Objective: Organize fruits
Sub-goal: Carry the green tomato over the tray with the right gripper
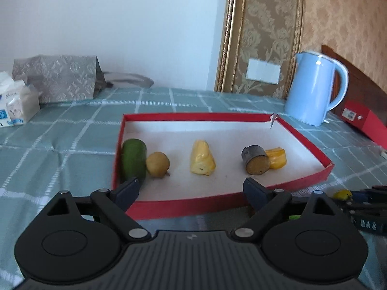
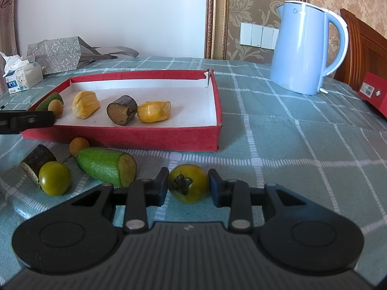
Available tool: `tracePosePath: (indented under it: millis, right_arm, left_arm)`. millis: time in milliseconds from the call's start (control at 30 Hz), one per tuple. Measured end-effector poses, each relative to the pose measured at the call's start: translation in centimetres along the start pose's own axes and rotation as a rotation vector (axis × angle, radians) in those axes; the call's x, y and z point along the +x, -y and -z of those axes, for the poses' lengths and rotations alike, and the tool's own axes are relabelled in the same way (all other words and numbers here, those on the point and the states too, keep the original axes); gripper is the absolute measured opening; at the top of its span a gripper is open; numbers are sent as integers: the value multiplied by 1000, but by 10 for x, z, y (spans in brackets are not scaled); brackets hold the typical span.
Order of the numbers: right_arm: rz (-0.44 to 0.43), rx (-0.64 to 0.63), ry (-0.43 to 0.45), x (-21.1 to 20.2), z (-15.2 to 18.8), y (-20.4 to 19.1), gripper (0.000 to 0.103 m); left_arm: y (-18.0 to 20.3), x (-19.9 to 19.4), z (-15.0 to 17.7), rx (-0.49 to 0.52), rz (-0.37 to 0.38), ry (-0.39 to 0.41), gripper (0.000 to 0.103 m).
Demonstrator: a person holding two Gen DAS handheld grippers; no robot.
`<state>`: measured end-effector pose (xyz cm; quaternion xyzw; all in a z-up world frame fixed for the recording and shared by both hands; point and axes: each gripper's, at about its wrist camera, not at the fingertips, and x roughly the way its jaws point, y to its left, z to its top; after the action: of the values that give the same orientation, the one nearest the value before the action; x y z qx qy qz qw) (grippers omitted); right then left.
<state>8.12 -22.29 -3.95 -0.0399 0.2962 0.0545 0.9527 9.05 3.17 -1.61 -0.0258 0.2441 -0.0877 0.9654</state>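
A red tray [image 1: 183, 207] [image 2: 135, 137] lies on the checked cloth. It holds a green cucumber piece [image 1: 133, 160], a brown round fruit [image 1: 157, 164], a pale jackfruit piece [image 1: 202, 162], a dark cane chunk [image 1: 256, 160] and a yellow piece [image 1: 277, 157]. My left gripper [image 1: 191, 189] hangs open before the tray's front wall, with nothing between its fingers. My right gripper [image 2: 188, 184] is shut on a yellow-green tomato [image 2: 188, 183] on the cloth. Left of it lie a cut cucumber [image 2: 106, 165], a second tomato [image 2: 54, 178], a cane chunk [image 2: 37, 160] and a round brown fruit [image 2: 79, 146].
A blue kettle [image 2: 304, 50] stands behind the tray at the right. Beyond it a red box [image 2: 373, 94] lies at the table's right edge. A tissue pack [image 2: 21, 77] and a grey paper bag [image 2: 55, 53] sit at the back left.
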Motion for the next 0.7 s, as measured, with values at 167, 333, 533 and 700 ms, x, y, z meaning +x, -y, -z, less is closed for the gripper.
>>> tracePosePath:
  millis: [167, 333, 533, 700]
  right_arm:
    - [1, -1, 0, 0, 0, 0, 33]
    - [1, -1, 0, 0, 0, 0, 33]
    - [-2, 6, 1, 0, 1, 2, 33]
    - [6, 2, 0, -1, 1, 3, 32]
  left_arm:
    - [-10, -16, 18, 0, -11, -46, 97]
    - [-22, -13, 27, -16, 16, -126, 102]
    - [-12, -9, 30, 37, -26, -155, 103]
    - [-5, -7, 31, 82, -56, -172, 103]
